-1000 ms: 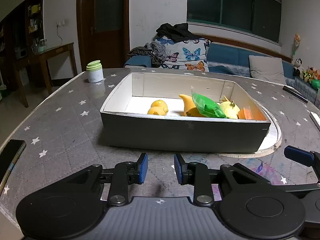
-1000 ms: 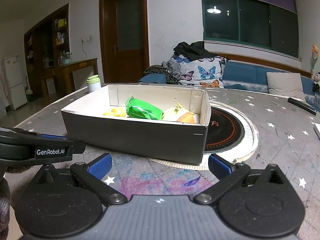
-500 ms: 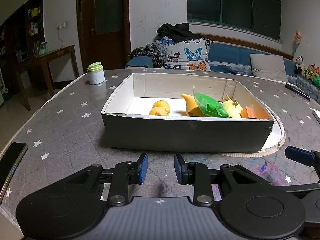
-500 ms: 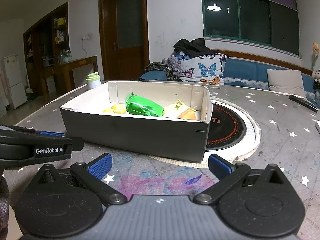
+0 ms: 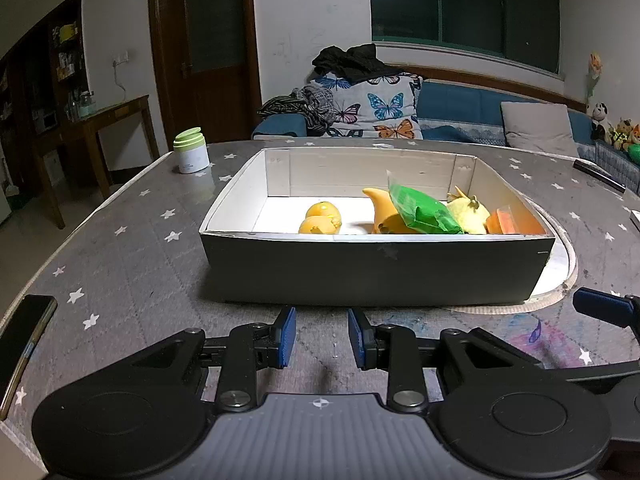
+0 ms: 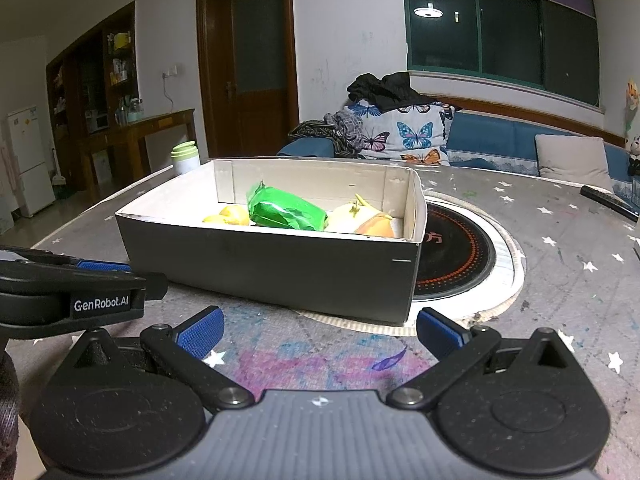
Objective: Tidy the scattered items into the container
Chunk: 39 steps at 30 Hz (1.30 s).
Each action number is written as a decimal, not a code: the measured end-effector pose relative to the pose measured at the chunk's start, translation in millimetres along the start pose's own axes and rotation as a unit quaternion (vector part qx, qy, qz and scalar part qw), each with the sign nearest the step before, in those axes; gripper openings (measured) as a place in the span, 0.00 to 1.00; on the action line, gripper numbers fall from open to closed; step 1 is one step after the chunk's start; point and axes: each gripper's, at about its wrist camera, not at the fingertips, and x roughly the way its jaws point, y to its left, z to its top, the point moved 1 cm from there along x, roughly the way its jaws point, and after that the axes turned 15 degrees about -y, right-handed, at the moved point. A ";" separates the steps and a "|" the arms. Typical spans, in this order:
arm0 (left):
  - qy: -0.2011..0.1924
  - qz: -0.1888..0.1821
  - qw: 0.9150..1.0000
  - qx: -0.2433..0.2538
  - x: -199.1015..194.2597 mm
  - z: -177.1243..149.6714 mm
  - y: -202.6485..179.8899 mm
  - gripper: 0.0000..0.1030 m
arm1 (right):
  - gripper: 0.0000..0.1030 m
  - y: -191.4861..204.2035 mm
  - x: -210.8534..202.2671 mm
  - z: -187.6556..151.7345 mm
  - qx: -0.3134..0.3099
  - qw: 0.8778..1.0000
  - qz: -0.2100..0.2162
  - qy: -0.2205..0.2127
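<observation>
A dark box with a white inside (image 5: 376, 270) stands on the star-patterned table. It holds two oranges (image 5: 322, 218), an orange curved toy (image 5: 382, 210), a green packet (image 5: 420, 210), a yellow fruit (image 5: 468, 212) and an orange item (image 5: 512, 222). The box (image 6: 272, 266) and green packet (image 6: 286, 212) also show in the right wrist view. My left gripper (image 5: 321, 336) is in front of the box, empty, jaws a narrow gap apart. My right gripper (image 6: 320, 330) is wide open and empty, near the box's right corner.
A phone (image 5: 22, 344) lies at the table's left edge. A white jar with a green lid (image 5: 191, 151) stands at the far left. A round black cooktop (image 6: 456, 258) sits right of the box. A remote (image 6: 608, 200) lies far right. A sofa is behind.
Both grippers have drawn back slightly and lowered; the box looks a little farther. Jaw openings are unchanged.
</observation>
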 end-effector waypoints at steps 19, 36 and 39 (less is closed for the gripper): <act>0.000 0.004 1.000 0.009 11.9 2.8 0.9 0.31 | 1.00 -0.3 13.0 1.3 -0.001 1.000 0.000 0.008; 0.001 0.008 1.000 0.024 20.2 5.1 -0.9 0.31 | 1.00 -3.4 25.2 -0.8 0.004 1.000 -0.002 0.016; 0.000 0.007 1.000 0.028 21.2 5.6 -1.9 0.31 | 1.00 -4.2 26.2 -0.6 0.004 1.000 -0.002 0.017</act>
